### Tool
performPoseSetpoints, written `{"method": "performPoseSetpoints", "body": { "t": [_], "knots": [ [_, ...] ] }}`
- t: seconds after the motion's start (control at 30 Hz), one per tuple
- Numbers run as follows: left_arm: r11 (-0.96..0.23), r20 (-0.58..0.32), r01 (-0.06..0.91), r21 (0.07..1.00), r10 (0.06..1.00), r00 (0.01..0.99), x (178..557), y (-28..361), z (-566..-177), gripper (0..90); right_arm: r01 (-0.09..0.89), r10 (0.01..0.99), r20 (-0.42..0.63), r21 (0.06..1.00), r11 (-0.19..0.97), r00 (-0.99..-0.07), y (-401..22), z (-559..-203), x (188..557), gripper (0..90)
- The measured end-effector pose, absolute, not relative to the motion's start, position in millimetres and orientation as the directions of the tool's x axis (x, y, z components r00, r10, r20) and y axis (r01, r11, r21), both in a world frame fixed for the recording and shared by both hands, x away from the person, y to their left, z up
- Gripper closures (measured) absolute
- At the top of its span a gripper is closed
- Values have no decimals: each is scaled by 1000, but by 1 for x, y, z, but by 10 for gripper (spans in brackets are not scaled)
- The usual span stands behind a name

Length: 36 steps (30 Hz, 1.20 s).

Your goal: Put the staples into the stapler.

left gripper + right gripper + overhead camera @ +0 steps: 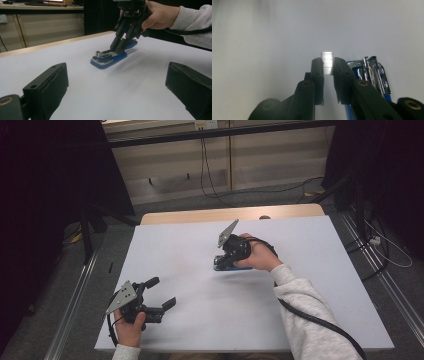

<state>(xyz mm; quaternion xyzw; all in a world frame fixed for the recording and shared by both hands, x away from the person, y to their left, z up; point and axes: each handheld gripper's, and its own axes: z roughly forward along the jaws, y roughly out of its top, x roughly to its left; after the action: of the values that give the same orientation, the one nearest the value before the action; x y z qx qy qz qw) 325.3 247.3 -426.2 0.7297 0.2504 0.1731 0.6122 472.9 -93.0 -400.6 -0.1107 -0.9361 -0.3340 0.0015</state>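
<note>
- The counter (320,320) carries a stapler (225,265) lying near its middle, a little right of centre.
- The right hand-held gripper (223,260) stands directly over the stapler, tilted down onto it from the right.
- A strip of staples (327,63) sits between that gripper's fingertips, just left of the stapler's open top in the right gripper view; whether the strip touches the stapler is hard to tell.
- The left hand-held gripper (161,292) is at the near left of the counter, well apart from the stapler, with bare counter between them.
- Beyond the counter's far edge lies the floor (165,207), with a cable (205,175) trailing across it.
</note>
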Motion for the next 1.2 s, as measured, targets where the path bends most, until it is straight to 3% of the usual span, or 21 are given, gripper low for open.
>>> {"method": "performPoseSetpoints", "body": {
  "t": [1.2],
  "knots": [
    [-114, -81, 176, 978, 568, 819, 325, 246, -427, 46, 230, 250, 59, 634, 738, -966, -105, -387, 496, 789]
  ]
}}
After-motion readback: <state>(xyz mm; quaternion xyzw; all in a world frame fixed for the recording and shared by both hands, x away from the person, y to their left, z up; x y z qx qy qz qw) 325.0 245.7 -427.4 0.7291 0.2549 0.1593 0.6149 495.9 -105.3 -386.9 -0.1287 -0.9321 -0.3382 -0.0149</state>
